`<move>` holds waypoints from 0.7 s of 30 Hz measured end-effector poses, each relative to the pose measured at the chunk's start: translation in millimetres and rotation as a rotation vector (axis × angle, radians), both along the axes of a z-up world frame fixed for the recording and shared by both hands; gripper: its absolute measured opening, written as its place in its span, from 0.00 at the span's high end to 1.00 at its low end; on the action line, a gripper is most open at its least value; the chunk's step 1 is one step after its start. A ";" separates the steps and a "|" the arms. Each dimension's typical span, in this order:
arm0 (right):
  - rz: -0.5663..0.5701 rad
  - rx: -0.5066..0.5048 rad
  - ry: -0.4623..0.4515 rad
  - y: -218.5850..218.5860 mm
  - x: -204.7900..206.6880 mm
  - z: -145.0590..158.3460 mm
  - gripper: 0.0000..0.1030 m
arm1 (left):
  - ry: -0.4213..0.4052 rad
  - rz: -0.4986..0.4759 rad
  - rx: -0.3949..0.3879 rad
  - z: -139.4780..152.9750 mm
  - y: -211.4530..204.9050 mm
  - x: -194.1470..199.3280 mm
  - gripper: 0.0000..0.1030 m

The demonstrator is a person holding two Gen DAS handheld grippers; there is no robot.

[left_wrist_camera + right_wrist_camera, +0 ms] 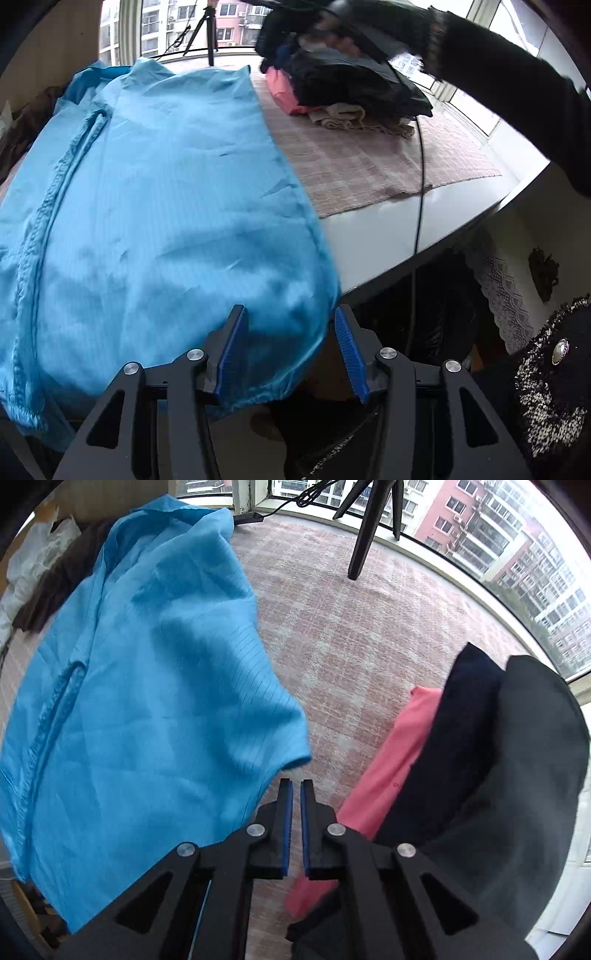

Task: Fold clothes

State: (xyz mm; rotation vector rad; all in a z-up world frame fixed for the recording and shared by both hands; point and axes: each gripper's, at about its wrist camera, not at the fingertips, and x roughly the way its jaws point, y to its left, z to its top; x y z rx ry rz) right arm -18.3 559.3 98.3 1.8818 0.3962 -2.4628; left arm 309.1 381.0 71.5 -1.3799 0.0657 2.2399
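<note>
Two wrist views are showing one counter under a window. At far left, we are seeing the blue garment lying spread over the checked cloth, its stitched seam running along its left side and its near hem drooping over the counter's front edge. In the left wrist view, the left gripper is hovering at that hem with its blue-padded fingers standing wide apart; a fold of the hem is lying between them, and neither pad is pressing on it. Moving right, we are seeing bare checked cloth, then a stack of folded clothes: a pink piece, dark pieces on top, and a beige knit at the bottom. A black cable is hanging down across the cloth and over the counter edge. At upper right, a dark-sleeved arm is reaching over the stack.

In the right wrist view, the blue garment is again filling the left side. At centre, the right gripper is hovering above the checked cloth with its fingers nearly together, a thin gap showing, nothing between them. To its right, the pink piece and dark pieces are lying just beside it. A black tripod leg is standing on the cloth near the window.
</note>
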 end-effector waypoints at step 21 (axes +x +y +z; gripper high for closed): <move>-0.078 -0.586 -0.127 -43.9 243.9 -44.8 0.70 | 0.073 0.006 -0.048 6.8 -5.2 9.0 0.51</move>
